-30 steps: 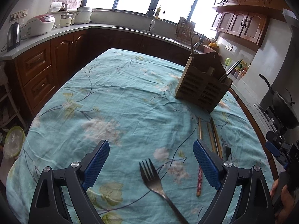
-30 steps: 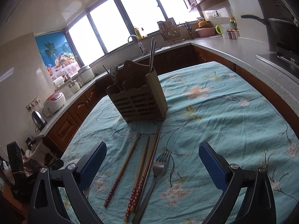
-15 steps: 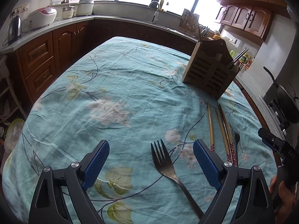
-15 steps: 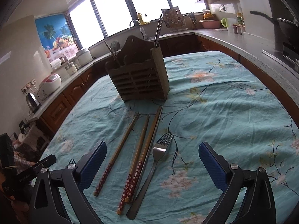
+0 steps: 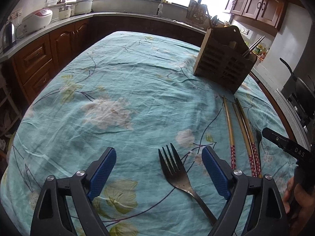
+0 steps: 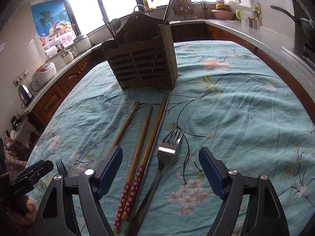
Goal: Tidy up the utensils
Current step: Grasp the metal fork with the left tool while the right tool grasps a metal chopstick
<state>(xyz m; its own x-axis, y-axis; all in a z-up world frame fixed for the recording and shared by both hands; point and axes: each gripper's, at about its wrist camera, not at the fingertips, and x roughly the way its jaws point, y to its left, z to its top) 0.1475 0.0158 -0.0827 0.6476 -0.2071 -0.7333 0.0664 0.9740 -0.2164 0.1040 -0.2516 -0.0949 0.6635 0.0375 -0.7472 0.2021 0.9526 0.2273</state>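
Observation:
A wooden utensil holder (image 5: 222, 63) stands on the table with a few utensils in it; it also shows in the right wrist view (image 6: 141, 63). My left gripper (image 5: 159, 170) is open low over a dark fork (image 5: 177, 175) lying between its fingers. My right gripper (image 6: 160, 169) is open over a silver fork (image 6: 165, 155) and the red-ended wooden chopsticks (image 6: 137, 157) lying in front of the holder. The chopsticks (image 5: 242, 129) lie right of the left gripper. The dark fork's tines (image 6: 61, 167) show at the left of the right wrist view.
The table wears a teal flowered cloth (image 5: 122, 90). Wooden kitchen cabinets and a counter (image 5: 39, 45) with a rice cooker and kettle ring the table. A pan (image 6: 301, 23) sits on the stove at right. The other gripper (image 5: 287, 149) shows at the right edge.
Both grippers have moved forward and lower towards the table. The dark fork now sits between the left fingers, and the silver fork and chopsticks between the right fingers. Both stay open.

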